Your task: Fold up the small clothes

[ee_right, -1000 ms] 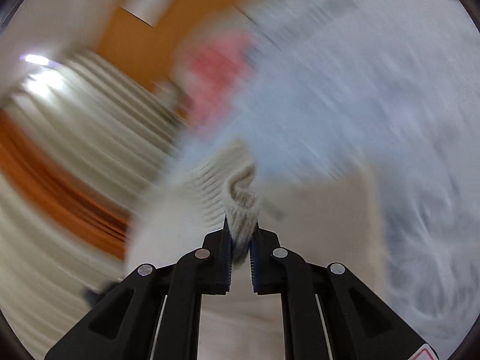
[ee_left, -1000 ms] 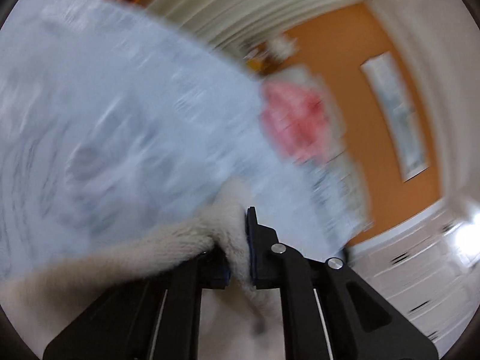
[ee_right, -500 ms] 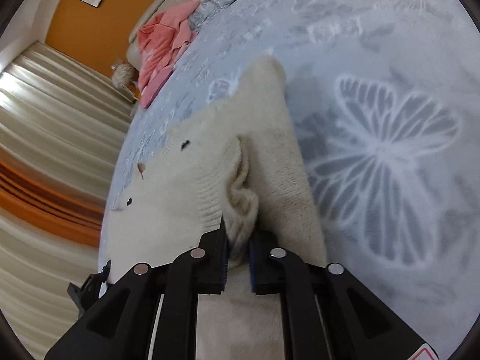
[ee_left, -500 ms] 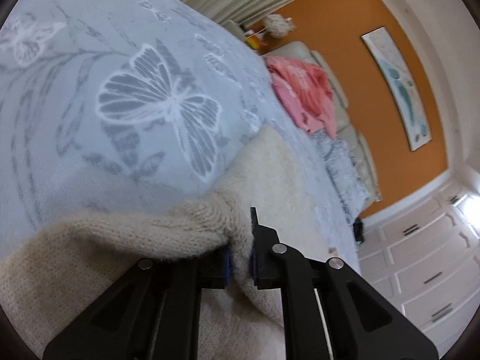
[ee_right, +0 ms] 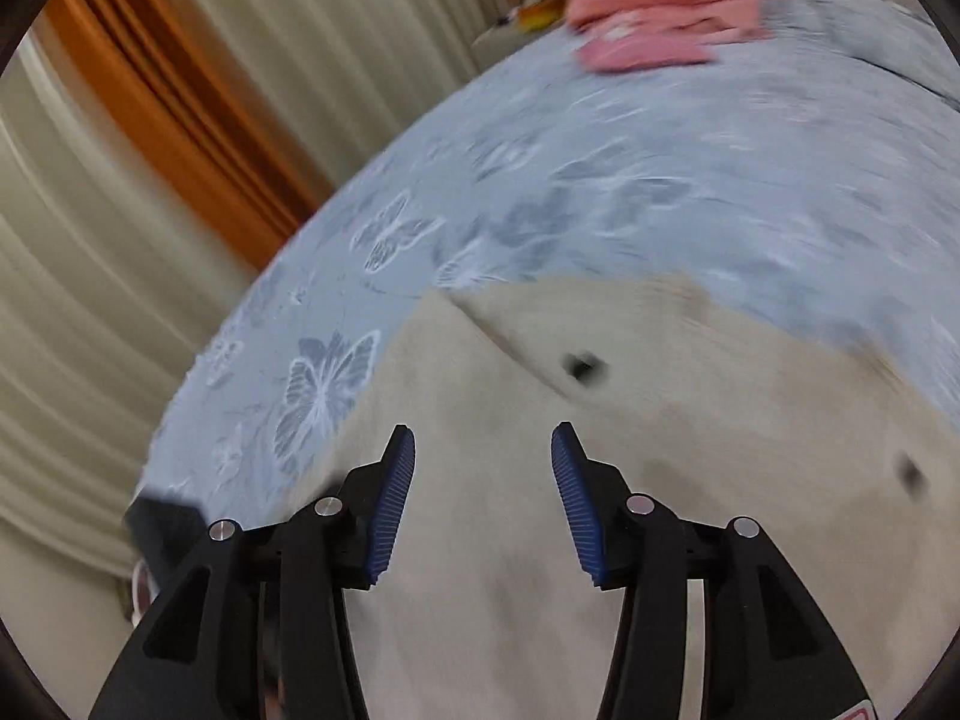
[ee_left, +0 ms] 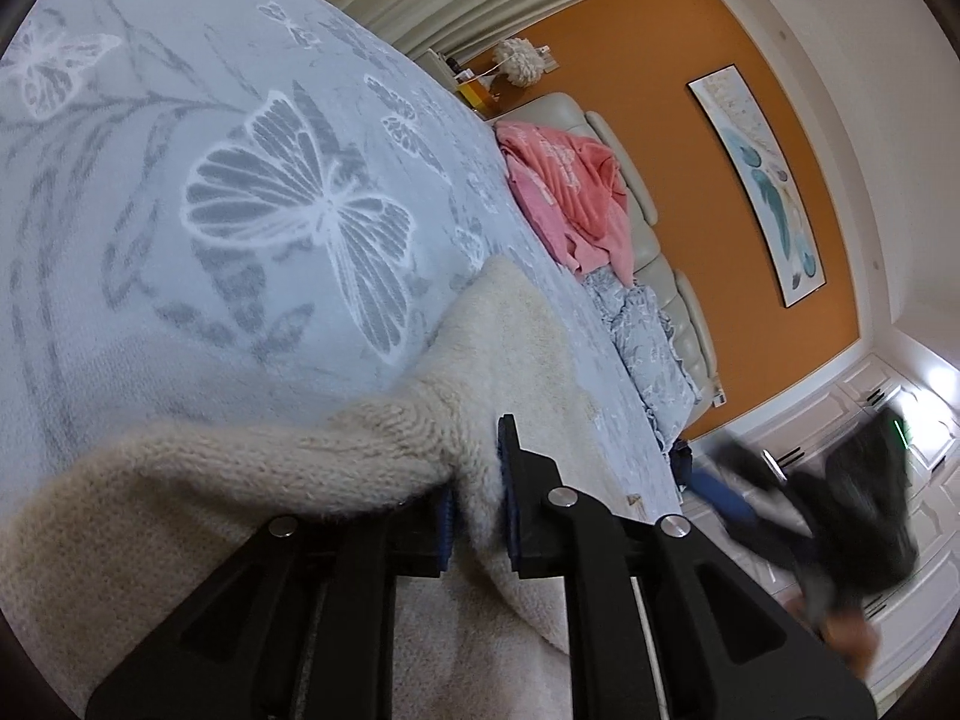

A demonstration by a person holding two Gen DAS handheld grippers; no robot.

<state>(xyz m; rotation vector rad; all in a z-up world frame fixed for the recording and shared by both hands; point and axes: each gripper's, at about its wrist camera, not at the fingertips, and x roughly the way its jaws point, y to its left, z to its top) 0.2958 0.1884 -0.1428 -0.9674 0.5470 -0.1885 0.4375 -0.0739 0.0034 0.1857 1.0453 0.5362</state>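
On bedspread [ee_left: 180, 312], left tool [ee_left: 477, 510] pinches cream sweater [ee_left: 510, 360]; right tool [ee_right: 483, 480] gapes.

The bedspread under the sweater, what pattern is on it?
Pale blue bedspread with white and grey butterflies and leafy stems; it shows best in the left wrist view.

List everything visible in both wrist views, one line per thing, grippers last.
cream knit garment: one, cream with dark buttons, spread on the bedspread
bedspread: one, pale blue-grey with butterfly print, covers the bed
pink clothing: one heap, pink, at the head of the bed
framed picture: one, white with teal shapes, on the orange wall
curtains: cream and orange, beside the bed
left gripper: black, blue pads, shut on the garment's edge
right gripper: black, blue pads, open above the garment
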